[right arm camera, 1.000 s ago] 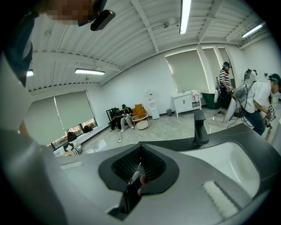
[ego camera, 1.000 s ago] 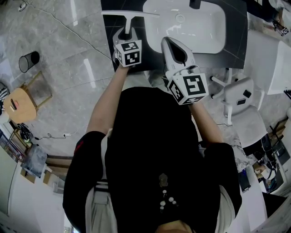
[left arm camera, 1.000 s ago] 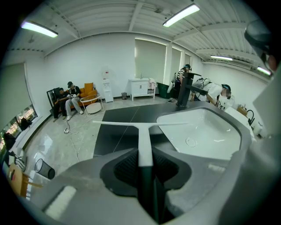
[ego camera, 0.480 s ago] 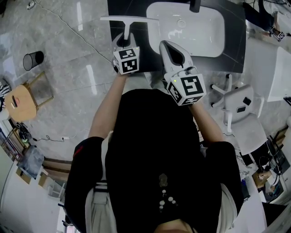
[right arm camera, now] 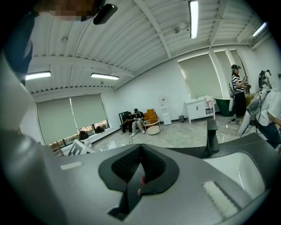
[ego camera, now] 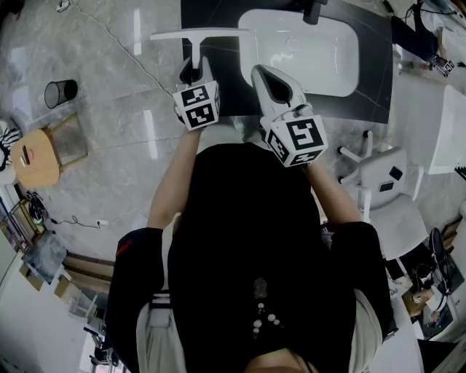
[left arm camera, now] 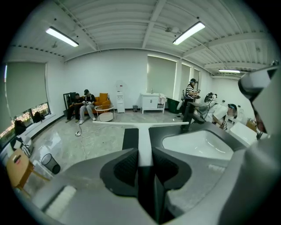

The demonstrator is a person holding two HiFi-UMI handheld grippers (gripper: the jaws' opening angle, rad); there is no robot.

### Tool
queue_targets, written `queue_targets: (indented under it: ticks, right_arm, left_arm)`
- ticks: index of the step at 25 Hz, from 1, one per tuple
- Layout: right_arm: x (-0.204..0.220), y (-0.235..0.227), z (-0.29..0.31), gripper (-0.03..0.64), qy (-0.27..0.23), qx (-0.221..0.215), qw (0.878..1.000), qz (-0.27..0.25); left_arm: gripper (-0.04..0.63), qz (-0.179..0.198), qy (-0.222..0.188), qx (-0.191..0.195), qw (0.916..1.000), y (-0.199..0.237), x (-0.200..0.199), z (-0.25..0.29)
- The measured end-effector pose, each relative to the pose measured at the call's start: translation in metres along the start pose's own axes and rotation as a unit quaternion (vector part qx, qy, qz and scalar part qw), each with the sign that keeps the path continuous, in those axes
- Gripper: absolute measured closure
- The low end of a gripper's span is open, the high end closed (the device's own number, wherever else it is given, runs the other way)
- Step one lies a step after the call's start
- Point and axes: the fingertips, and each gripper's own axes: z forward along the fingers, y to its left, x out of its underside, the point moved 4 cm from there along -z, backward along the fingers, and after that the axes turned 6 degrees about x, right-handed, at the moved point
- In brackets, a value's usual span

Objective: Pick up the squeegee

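Observation:
The squeegee [ego camera: 198,34] is white and T-shaped, with a long thin blade and a straight handle. My left gripper [ego camera: 194,67] is shut on the handle and holds it in the air, the blade level over the left end of the dark counter [ego camera: 226,80]. In the left gripper view the handle [left arm camera: 143,145] runs up between the two black pads to the blade [left arm camera: 140,124]. My right gripper [ego camera: 271,79] hovers just to the right over the counter's front edge. Its jaws [right arm camera: 140,165] are shut with nothing between them.
A white sink basin [ego camera: 309,55] with a dark faucet [ego camera: 314,9] is set in the counter. On the floor stand a black bin [ego camera: 60,92], a wooden stool [ego camera: 33,156] and a white chair [ego camera: 386,171]. People sit far across the room [left arm camera: 83,105].
The left gripper has risen with the squeegee, which now hangs clear of the counter and sits further left in the head view. The right gripper has shifted only slightly.

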Motion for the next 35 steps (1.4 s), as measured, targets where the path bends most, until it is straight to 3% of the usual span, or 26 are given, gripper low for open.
queue_targets:
  ticks: [5,11,24,35]
  right_arm:
    - [-0.011,-0.001,-0.004,0.614,-0.014,-0.007,1.000,-0.010]
    - [-0.033,0.003,-0.013,0.614,-0.039,-0.017,0.999,-0.029]
    - [-0.076,0.003,-0.028,0.614,-0.091,-0.024,0.994,-0.048]
    - [-0.115,0.001,-0.040,0.614,-0.138,-0.017,0.988,-0.064]
  left_arm:
    - [0.497,-0.025,-0.028,-0.022,0.9991,0.005,-0.028,-0.026]
    - [0.497,-0.032,-0.051,-0.015,0.9981,-0.001,-0.058,-0.050]
    - [0.497,0.002,-0.094,0.011,0.9956,-0.028,-0.106,-0.078]
    - [0.497,0.003,-0.182,0.001,0.9833,-0.025,-0.160,-0.124]
